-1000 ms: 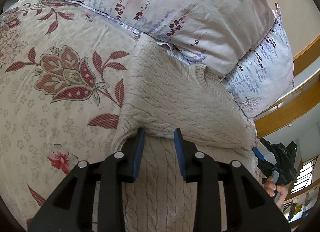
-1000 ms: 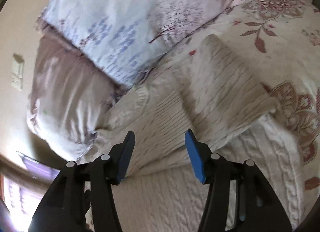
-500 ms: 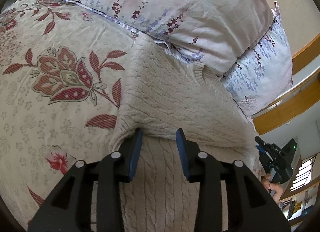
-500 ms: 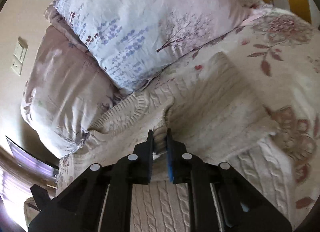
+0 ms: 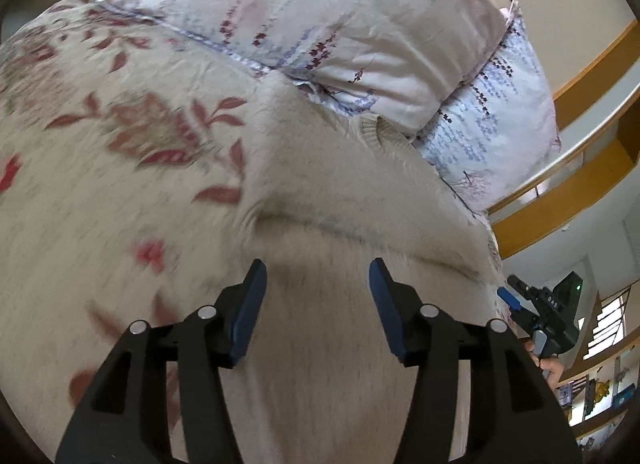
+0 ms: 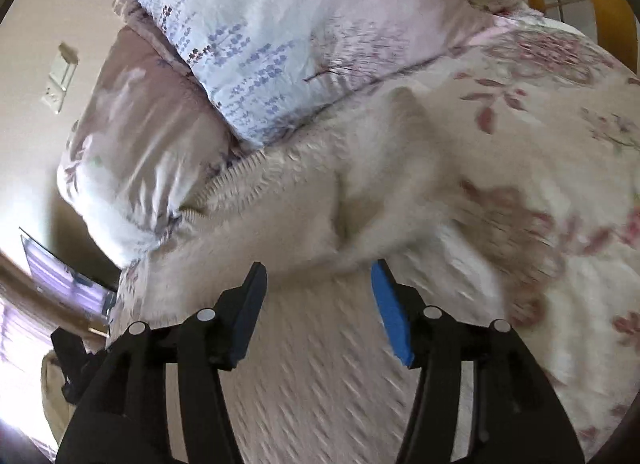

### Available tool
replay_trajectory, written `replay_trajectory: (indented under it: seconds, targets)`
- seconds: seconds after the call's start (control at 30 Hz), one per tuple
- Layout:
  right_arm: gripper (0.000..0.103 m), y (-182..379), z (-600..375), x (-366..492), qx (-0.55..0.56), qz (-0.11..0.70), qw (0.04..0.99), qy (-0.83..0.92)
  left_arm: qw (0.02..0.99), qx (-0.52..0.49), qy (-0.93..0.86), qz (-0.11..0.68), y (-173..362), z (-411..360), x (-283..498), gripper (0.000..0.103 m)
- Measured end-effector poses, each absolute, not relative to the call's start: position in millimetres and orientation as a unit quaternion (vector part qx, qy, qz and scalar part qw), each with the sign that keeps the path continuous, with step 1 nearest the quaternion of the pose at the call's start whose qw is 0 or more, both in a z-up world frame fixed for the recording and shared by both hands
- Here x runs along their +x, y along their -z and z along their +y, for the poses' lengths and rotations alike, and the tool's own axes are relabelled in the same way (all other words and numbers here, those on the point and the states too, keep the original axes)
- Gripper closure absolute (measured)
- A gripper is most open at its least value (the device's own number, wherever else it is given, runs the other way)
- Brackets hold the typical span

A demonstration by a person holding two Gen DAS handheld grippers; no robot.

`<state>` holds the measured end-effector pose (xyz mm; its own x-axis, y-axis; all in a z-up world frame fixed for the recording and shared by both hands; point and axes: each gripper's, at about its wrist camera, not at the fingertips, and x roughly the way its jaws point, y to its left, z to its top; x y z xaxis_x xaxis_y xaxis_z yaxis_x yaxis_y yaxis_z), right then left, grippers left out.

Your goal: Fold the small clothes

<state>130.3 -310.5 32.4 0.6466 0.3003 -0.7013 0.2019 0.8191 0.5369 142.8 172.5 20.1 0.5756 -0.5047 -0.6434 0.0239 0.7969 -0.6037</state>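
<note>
sweater (image 5: 340, 191) lying on bedspread (image 5: 100, 183) by pillows (image 5: 360, 23), far part already folded over. left gripper (image 5: 316, 296) and right gripper (image 6: 318, 296) both opening, jaws apart, gripping nothing. probably needing more folds, judging by length.

Bed (image 5: 100, 167), floral cover; cream knit sweater (image 5: 340, 183) folded on it, two pillows (image 5: 360, 23) at head.

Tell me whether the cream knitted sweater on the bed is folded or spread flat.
Folded: the cream cable-knit sweater has one layer doubled over another, with a fold edge running across it just beyond both grippers in each wrist view.
</note>
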Motion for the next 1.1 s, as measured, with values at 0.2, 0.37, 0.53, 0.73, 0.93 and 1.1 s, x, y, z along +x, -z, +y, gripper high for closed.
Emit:
replay_trajectory:
  seconds: [0.2, 0.37, 0.53, 0.73, 0.93, 1.1]
  targets:
    - [0.047, -13, -344, 67, 0.323, 0.444, 0.836, -0.018, 0.828, -0.313, 0.162, 0.436, -7, 191, 95, 0.051]
    - [0.052, -4, -345, 28, 0.337, 0.452, 0.825, -0.032, 0.816, -0.338, 0.18, 0.433, 2, 186, 62, 0.057]
    - [0.057, 2, -350, -2, 0.364, 0.442, 0.82, -0.028, 0.817, -0.328, 0.203, 0.429, 3, 172, 34, 0.06]
    - [0.069, 10, -331, -30, 0.377, 0.456, 0.799, -0.113, 0.795, -0.342, 0.256, 0.431, 10, 157, 6, 0.066]
    - [0.082, 11, -309, -47, 0.357, 0.464, 0.794, -0.165, 0.777, -0.333, 0.29, 0.448, 19, 141, -9, 0.078]
    - [0.093, 1, -300, -46, 0.328, 0.446, 0.815, -0.169, 0.779, -0.323, 0.289, 0.453, 21, 137, -9, 0.096]
